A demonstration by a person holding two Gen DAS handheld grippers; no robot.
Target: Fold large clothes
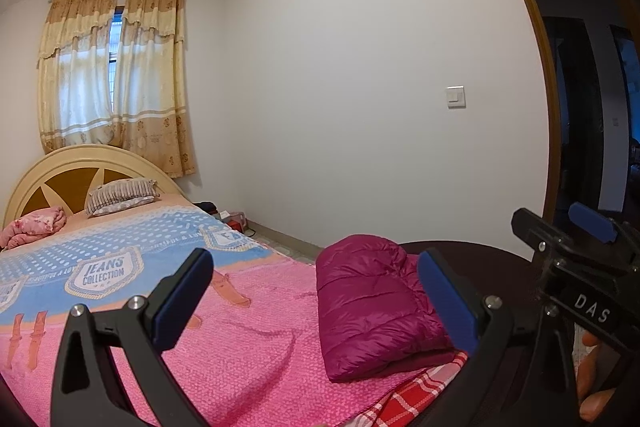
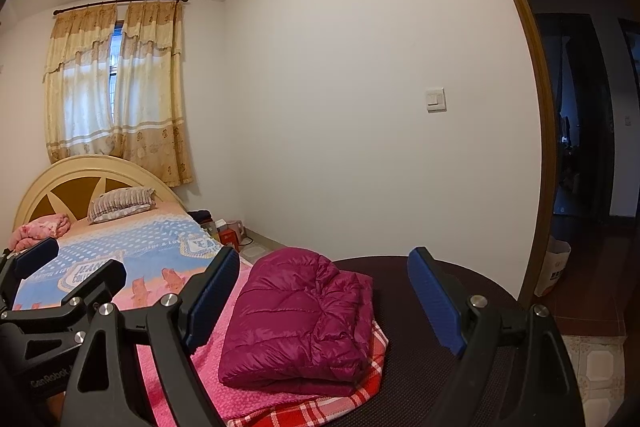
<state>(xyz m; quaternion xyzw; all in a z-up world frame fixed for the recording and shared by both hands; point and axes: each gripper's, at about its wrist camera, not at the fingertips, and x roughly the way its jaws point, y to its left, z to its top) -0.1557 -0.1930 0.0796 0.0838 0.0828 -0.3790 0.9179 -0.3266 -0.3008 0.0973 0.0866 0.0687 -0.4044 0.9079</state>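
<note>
A puffy magenta jacket (image 1: 376, 311) (image 2: 300, 323) lies folded in a thick bundle on the pink blanket (image 1: 248, 339), near the foot of the bed. My left gripper (image 1: 316, 303) hovers open in front of it, its blue pads (image 1: 188, 299) wide apart and holding nothing. My right gripper (image 2: 324, 299) is open as well, with the jacket lying ahead of its empty jaws. Each view shows the other gripper: the right one (image 1: 560, 227) at the right edge, the left one (image 2: 68, 267) at the left edge. Part of a hand (image 1: 592, 347) shows below the right gripper.
A red plaid cloth (image 2: 320, 415) pokes out under the blanket. The dark rounded footboard (image 2: 440, 267) lies behind the jacket. A striped pillow (image 1: 120, 195) and a pink quilt (image 1: 32, 227) sit by the headboard. Boxes (image 2: 228, 231) stand on the floor beside the bed. A doorway (image 2: 580, 147) opens at right.
</note>
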